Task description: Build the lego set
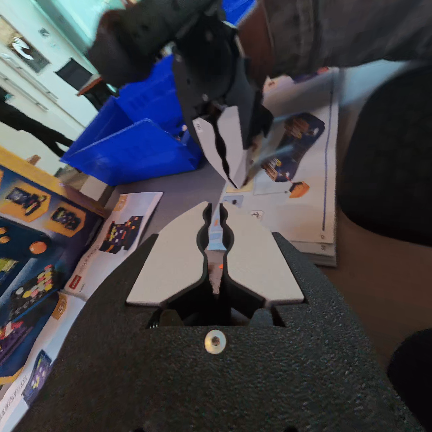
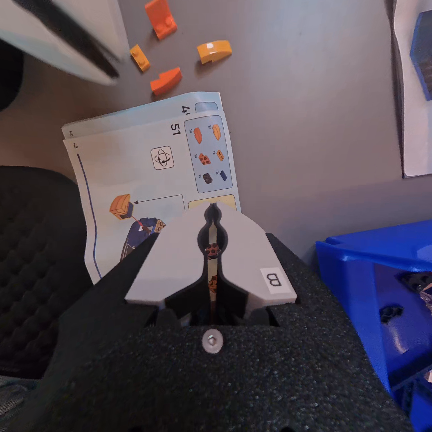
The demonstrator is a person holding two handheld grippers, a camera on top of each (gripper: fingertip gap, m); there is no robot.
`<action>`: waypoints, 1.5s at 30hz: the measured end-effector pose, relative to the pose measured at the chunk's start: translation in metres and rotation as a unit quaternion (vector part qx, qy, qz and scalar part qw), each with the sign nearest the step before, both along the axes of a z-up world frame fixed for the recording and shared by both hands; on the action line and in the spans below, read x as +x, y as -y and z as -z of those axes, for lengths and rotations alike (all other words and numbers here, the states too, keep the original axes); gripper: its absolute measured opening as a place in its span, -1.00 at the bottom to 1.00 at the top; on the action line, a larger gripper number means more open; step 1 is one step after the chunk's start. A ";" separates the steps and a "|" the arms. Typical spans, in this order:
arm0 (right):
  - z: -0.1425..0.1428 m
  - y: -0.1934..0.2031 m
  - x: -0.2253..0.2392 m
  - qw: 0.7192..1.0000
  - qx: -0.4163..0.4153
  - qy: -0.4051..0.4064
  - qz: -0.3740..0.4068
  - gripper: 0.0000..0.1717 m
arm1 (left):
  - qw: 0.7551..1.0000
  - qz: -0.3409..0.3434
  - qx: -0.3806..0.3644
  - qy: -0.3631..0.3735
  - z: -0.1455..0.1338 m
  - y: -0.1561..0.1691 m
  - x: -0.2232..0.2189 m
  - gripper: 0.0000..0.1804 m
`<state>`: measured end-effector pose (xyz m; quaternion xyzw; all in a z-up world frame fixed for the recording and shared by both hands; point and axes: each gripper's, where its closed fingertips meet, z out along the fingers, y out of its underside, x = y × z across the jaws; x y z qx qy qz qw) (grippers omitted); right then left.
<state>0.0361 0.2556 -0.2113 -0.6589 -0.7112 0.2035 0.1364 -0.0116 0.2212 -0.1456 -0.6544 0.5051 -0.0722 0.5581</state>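
Pointing tip-down at the open instruction booklet (image 2: 131, 173), the right gripper (image 2: 213, 205) has its fingertips pressed together, nothing visibly pinched. The left gripper (image 1: 215, 205) hovers near it over the same page, fingers barely parted, empty. Four orange bricks (image 2: 167, 79) lie loose on the grey table (image 2: 304, 117) beyond the booklet, with neither gripper touching them.

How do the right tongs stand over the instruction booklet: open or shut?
Shut. The right tongs' tips meet, with nothing visible between them, above the open instruction booklet.
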 end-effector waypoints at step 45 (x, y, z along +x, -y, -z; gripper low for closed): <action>-0.011 -0.209 0.062 0.955 0.040 0.046 0.291 -0.86 | 0.979 -0.073 0.175 -0.080 -0.028 0.000 -0.010 -0.93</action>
